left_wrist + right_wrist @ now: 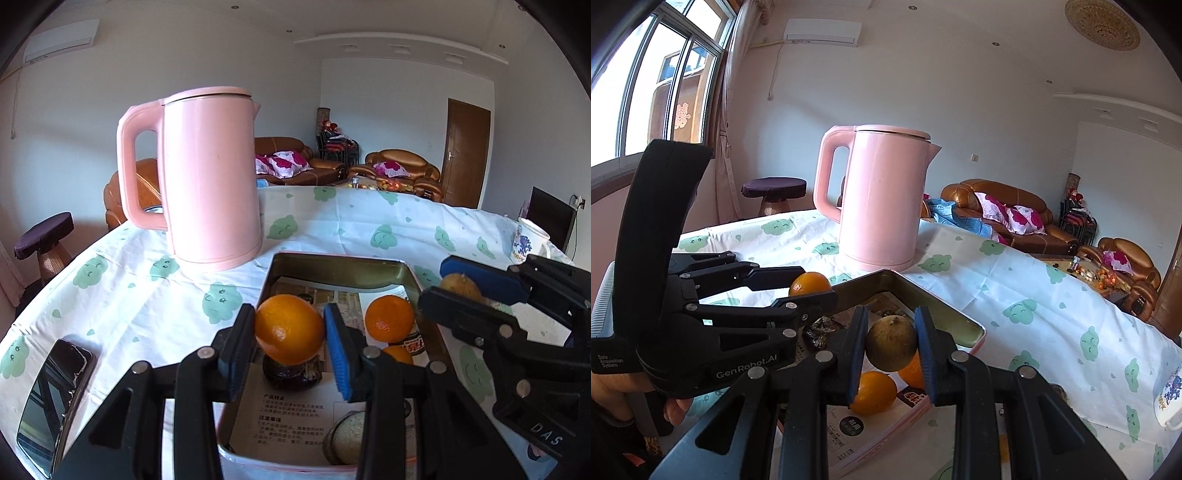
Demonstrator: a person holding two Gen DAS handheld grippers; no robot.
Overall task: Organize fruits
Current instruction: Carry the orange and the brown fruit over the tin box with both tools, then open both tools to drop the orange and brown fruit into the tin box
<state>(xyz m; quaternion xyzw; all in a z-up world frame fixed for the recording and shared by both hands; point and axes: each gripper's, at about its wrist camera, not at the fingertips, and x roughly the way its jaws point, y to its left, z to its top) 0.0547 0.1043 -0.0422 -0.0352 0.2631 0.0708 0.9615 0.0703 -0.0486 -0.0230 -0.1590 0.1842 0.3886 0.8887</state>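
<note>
A metal tray (332, 264) lined with printed paper sits on the table in front of a pink kettle (210, 177). My left gripper (290, 332) is shut on an orange (288, 328) and holds it above the tray's left part. My right gripper (891, 347) is shut on a brownish-green round fruit (891, 345) above the tray (923, 295); it also shows at the right of the left wrist view (461, 286). Two oranges (389, 317) (399, 353), a dark wrinkled fruit (291, 374) and a pale round fruit (347, 437) lie in the tray.
A phone (55, 402) lies on the cloth at the left. A white mug (528, 240) with blue print stands at the far right of the table. The tablecloth (147, 295) is white with green clouds. Sofas stand beyond the table.
</note>
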